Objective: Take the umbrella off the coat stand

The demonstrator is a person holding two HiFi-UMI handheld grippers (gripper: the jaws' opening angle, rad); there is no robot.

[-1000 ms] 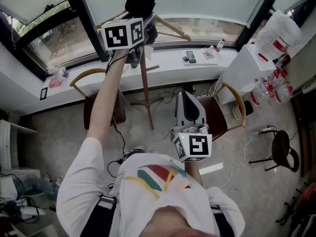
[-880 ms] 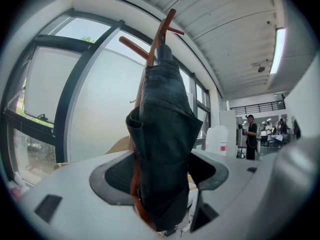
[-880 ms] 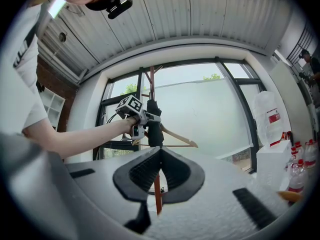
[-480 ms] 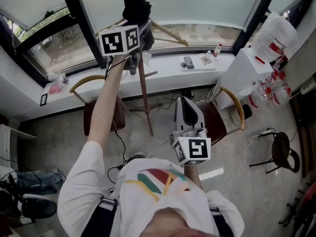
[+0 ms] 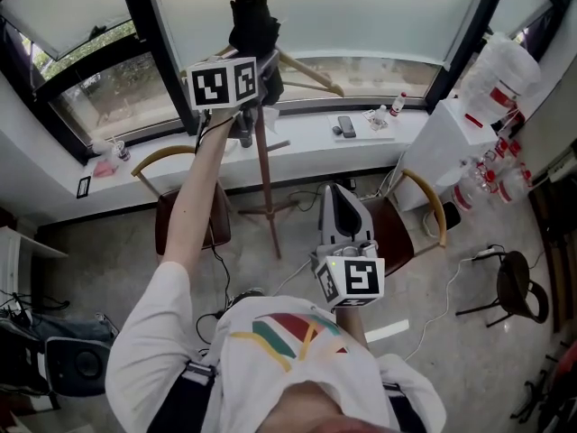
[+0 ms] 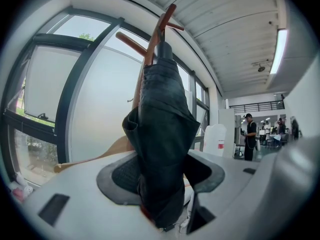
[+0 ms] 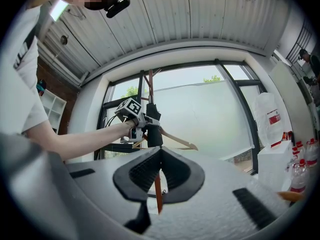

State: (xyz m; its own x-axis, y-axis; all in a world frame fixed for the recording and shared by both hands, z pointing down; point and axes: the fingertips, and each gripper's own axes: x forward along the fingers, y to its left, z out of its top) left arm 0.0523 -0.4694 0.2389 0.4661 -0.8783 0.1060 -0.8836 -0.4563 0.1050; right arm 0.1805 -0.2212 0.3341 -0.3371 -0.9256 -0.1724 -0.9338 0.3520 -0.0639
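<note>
Head view: left gripper (image 5: 263,75) is raised to the umbrella (image 5: 252,25), which hangs on the stand (image 5: 264,174).
Left gripper view: fingers have just been closing and clamp the folded fabric. Judged ready to lift; umbrella not yet off.
Right gripper view: right gripper (image 7: 160,153) fingers together, empty.

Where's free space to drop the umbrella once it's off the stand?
Bare: windowsill stretch between stand pole and phone; floor left of the left chair. Crowded: sill by the small bottle, water bottles at right, cables under the stand.
</note>
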